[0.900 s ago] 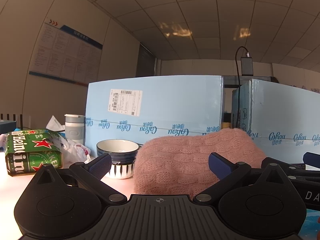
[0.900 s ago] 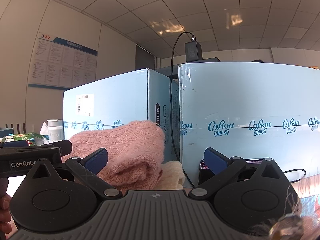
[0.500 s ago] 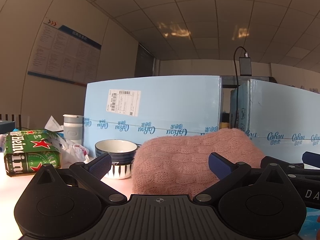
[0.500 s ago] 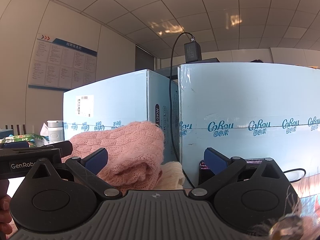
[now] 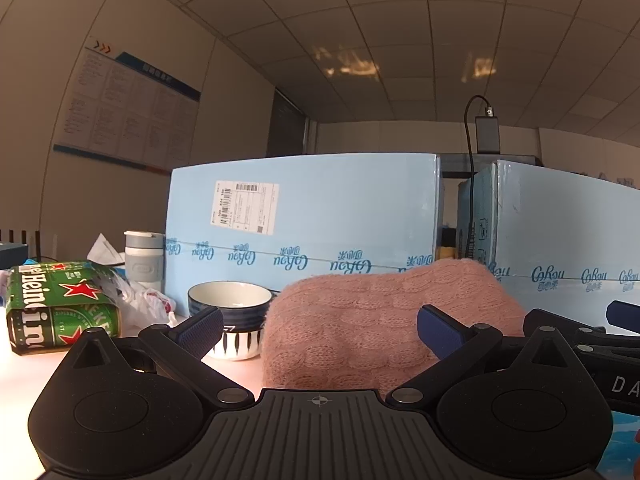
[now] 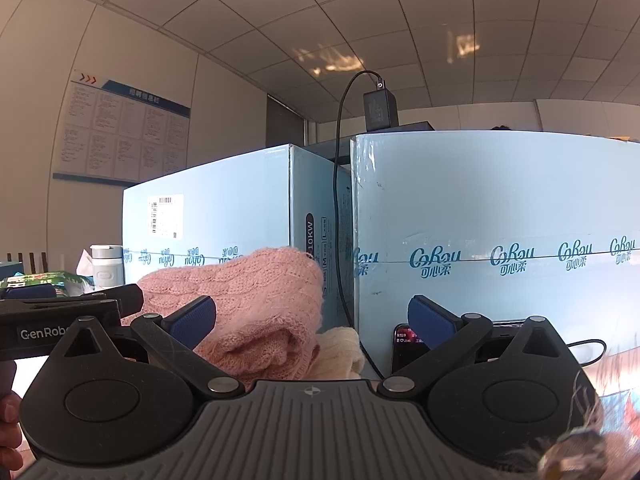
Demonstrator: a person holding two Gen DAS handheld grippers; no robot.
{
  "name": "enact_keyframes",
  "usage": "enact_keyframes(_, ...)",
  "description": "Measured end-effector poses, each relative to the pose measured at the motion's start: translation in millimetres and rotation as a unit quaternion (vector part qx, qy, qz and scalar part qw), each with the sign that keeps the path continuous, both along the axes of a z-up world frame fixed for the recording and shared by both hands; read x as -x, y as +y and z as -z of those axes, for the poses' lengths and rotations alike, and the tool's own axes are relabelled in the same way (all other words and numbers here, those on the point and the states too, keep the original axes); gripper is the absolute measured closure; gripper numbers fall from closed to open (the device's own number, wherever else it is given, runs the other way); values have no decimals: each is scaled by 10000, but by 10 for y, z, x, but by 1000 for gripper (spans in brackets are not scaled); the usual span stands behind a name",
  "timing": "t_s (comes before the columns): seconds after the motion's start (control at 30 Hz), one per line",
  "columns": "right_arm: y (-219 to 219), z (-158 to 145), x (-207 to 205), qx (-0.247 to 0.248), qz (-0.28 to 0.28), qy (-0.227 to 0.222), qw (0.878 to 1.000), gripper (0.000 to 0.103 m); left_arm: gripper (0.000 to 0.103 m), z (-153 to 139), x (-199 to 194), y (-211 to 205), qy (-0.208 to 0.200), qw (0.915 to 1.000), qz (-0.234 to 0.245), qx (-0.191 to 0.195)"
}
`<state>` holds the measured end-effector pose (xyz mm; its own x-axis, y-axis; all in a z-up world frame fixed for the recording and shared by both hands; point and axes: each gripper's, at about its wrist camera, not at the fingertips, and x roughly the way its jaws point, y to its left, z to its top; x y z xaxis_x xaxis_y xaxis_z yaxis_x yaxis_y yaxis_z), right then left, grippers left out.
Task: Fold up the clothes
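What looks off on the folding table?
Clutter crowds the pink knit sweater: a striped bowl beside it, a Heineken pack further left, a phone leaning on a blue box. Nothing spilled; both hand-held grippers are open.

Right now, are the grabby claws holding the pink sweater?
No. Both the left gripper and the right gripper are open, with nothing between their fingers. The folded pink sweater just lies on the table.

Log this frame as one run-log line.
task: fold clothes | left gripper: open, empty | right gripper: open, empty | pink sweater: folded on table | cream garment: beside it
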<state>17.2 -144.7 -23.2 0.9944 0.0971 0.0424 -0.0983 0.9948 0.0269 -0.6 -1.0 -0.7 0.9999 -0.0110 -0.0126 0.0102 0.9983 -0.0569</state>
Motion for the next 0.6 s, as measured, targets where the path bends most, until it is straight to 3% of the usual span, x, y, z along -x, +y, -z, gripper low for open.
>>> enact_keyframes(0.6,-31,-47,267,-58,391,-640,9972,0,0,-21,48,-6,-242,9997,61,52)
